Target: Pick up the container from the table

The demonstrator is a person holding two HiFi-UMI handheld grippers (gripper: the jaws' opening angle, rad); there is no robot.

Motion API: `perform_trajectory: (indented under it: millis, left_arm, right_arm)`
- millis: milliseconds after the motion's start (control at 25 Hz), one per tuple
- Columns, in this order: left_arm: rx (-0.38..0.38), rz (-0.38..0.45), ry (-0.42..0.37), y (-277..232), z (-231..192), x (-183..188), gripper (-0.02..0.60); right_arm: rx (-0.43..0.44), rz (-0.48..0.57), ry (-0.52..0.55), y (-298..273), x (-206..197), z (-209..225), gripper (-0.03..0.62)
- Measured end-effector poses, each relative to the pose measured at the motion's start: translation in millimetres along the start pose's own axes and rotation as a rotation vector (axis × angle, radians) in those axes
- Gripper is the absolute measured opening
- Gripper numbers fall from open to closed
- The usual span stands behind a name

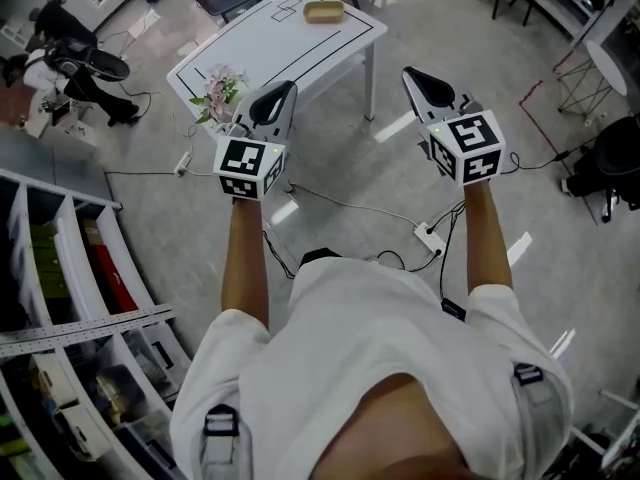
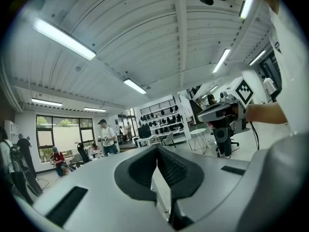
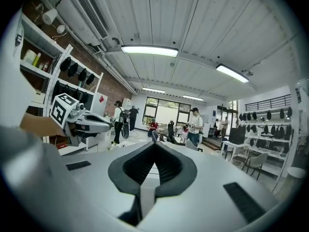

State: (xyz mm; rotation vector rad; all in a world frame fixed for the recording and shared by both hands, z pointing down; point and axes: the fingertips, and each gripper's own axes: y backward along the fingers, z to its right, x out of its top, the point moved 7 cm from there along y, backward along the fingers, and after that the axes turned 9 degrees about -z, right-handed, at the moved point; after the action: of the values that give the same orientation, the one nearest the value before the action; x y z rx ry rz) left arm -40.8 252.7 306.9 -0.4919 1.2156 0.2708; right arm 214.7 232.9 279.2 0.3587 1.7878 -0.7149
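A shallow tan container (image 1: 324,11) lies near the far end of a white table (image 1: 260,48) in the head view. Both grippers are held up over the floor, well short of the table's near side. My left gripper (image 1: 283,93) has its dark pads pressed tip to tip with nothing between them, and so has my right gripper (image 1: 418,76). Both gripper views look level across the room and show neither table nor container. In the left gripper view the jaws (image 2: 157,148) meet; the right gripper view shows the same (image 3: 154,144).
A bunch of pink flowers (image 1: 218,93) stands at the table's near left corner. Cables and a power strip (image 1: 430,236) lie on the floor. Storage shelves (image 1: 90,298) stand at my left. Several people (image 3: 195,124) stand farther off in the room.
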Motion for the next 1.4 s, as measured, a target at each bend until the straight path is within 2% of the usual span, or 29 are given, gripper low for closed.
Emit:
perform_trajectory:
  millis: [200, 480, 760, 880, 1080, 1400]
  left_arm:
    - [0.017, -0.022, 0.023, -26, 7, 3, 0.018]
    - [0.009, -0.034, -0.021, -78, -18, 10, 0.018]
    - [0.008, 0.001, 0.000, -162, -90, -5, 0.018]
    - [0.010, -0.010, 0.023, -201, -128, -15, 0.018]
    - [-0.006, -0.027, 0.004, -260, -192, -20, 0.018]
    - [-0.039, -0.038, 0.017, -346, -273, -33, 0.018]
  right_arm:
    - [0.026, 0.012, 0.007, -4, -6, 25, 0.014]
    - [0.010, 0.022, -0.030, -46, -11, 66, 0.012]
    - [-0.003, 0.006, -0.049, -137, -9, 106, 0.012]
    - [-0.012, -0.002, -0.064, -184, 1, 128, 0.014]
    - [-0.008, -0.009, -0.073, -268, 29, 160, 0.014]
    - [0.003, -0.047, -0.075, -386, 48, 187, 0.015]
